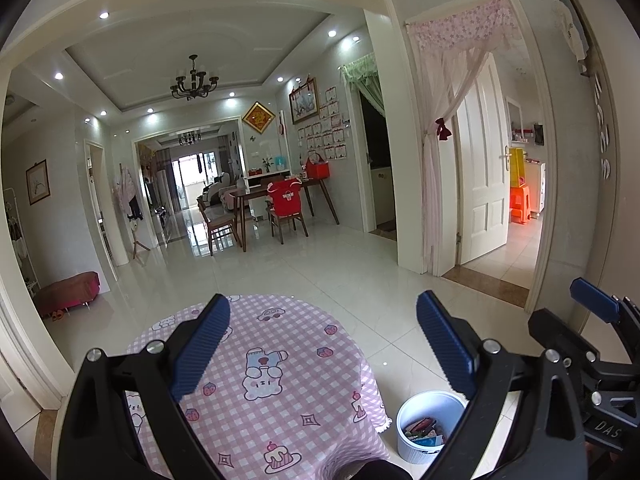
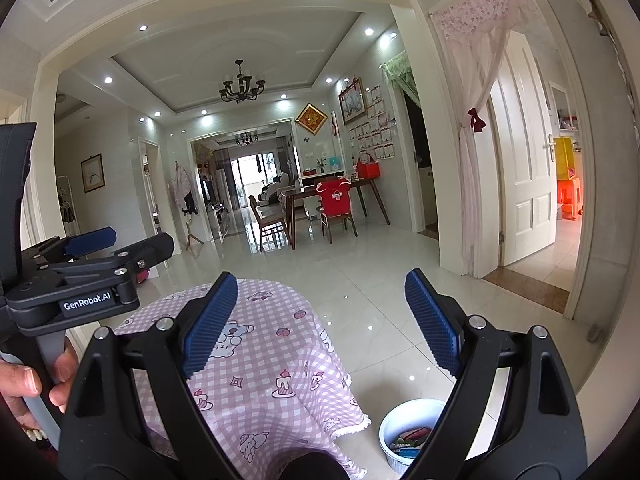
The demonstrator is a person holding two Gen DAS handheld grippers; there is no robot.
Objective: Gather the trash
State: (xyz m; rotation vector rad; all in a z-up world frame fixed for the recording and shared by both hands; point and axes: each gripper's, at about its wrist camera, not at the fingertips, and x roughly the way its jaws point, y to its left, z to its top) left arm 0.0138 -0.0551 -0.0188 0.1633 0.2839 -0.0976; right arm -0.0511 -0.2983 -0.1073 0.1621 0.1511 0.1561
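Note:
A white trash bin (image 1: 426,426) stands on the floor to the right of a table under a pink checked cloth (image 1: 264,376). It holds several wrappers. It also shows in the right wrist view (image 2: 408,434), beside the same cloth (image 2: 256,360). My left gripper (image 1: 324,340) is open and empty, held above the table. My right gripper (image 2: 316,316) is open and empty, above the table's right edge. The right gripper shows at the right edge of the left wrist view (image 1: 592,308). The left gripper shows at the left of the right wrist view (image 2: 92,242), held by a hand.
A glossy white tile floor (image 1: 320,272) runs back to a dining table with chairs (image 1: 280,204). An open white door (image 1: 480,168) and curtain stand at the right. A red bench (image 1: 68,290) sits at the left wall.

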